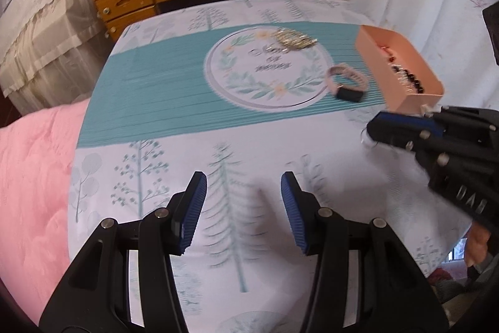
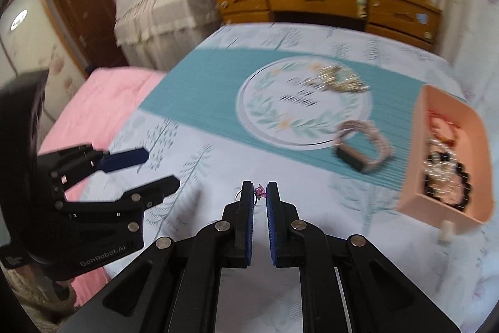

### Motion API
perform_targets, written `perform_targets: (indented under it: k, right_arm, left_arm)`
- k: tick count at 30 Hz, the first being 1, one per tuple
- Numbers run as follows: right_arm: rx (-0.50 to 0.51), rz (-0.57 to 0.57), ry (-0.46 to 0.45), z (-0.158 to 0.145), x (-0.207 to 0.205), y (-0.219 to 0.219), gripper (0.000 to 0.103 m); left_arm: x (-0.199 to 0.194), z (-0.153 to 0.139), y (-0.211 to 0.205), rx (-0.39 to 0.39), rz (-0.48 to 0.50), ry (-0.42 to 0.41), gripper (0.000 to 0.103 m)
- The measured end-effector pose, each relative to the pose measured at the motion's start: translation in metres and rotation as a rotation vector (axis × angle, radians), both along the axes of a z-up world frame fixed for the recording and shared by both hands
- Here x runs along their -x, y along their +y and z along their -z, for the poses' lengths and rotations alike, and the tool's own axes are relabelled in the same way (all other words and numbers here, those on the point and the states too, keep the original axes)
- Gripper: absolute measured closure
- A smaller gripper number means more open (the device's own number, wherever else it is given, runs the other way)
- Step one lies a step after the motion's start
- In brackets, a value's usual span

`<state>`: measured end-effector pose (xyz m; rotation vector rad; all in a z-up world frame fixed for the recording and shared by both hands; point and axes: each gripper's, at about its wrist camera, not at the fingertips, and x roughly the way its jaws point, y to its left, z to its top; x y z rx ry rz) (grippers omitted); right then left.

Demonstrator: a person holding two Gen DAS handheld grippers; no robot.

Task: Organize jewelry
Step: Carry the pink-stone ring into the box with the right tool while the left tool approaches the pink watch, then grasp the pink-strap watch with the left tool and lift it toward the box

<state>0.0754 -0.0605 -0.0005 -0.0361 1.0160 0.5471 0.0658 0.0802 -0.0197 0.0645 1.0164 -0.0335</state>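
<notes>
Right tool point(image 2: 259, 192) pinches ring point(image 2: 259, 192) at tips.

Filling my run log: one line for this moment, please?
right gripper: shut on ring | left gripper: open, empty | pink box: holds beads

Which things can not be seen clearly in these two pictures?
- Small pink item in right gripper: mostly hidden by the fingertips; left wrist view blurred.
- Gold jewelry: blurred in both views.
- Pink box contents: tangled and blurred.
- Watch face: not visible.
</notes>
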Motion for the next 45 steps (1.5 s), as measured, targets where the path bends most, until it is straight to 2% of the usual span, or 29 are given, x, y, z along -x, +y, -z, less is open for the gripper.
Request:
perform_targets:
  k: [6,10,13,18,21,25,34,40,45]
  right_arm:
    - [-0.025,0.147,-0.045,-0.036,-0.007,-0.074,0.094]
    - [-0.007,0.24,-0.089,-0.054,-0.015,-0.122,0.094]
    - [0.016,0.302,-0.102,-0.059,-0.027,-0.155,0.094]
    - [0.025,0.36,-0.064,-0.048,-0.054,-0.194,0.094]
    - [0.013,0.377,-0.024,-0.036,-0.07,-0.208,0.094]
    - [-0.008,0.397,0.042,-0.016,-0.091,-0.218,0.094]
    - [-0.023,0.389,0.092,0.012,-0.108,-0.21,0.093]
    - [-0.034,0.394,0.118,0.025,-0.11,-0.21,0.093]
    - [-0.041,0.393,0.135,0.032,-0.111,-0.209,0.093]
  left_arm:
    - [-0.01,-0.025,-0.044,0.006,0.071,-0.041,0.056]
    - [-0.022,-0.043,-0.071,-0.001,0.102,-0.08,0.056]
    - [-0.037,-0.053,-0.082,0.001,0.114,-0.102,0.056]
    - [-0.078,-0.058,-0.087,0.012,0.094,-0.079,0.056]
    - [-0.106,-0.048,-0.089,0.042,0.095,-0.027,0.056]
    - [-0.148,-0.022,-0.096,0.063,0.101,0.087,0.056]
    - [-0.192,0.039,-0.099,0.089,0.084,0.26,0.056]
    - [-0.199,0.055,-0.099,0.104,0.085,0.29,0.06]
    - [-0.201,0.06,-0.104,0.101,0.092,0.304,0.076]
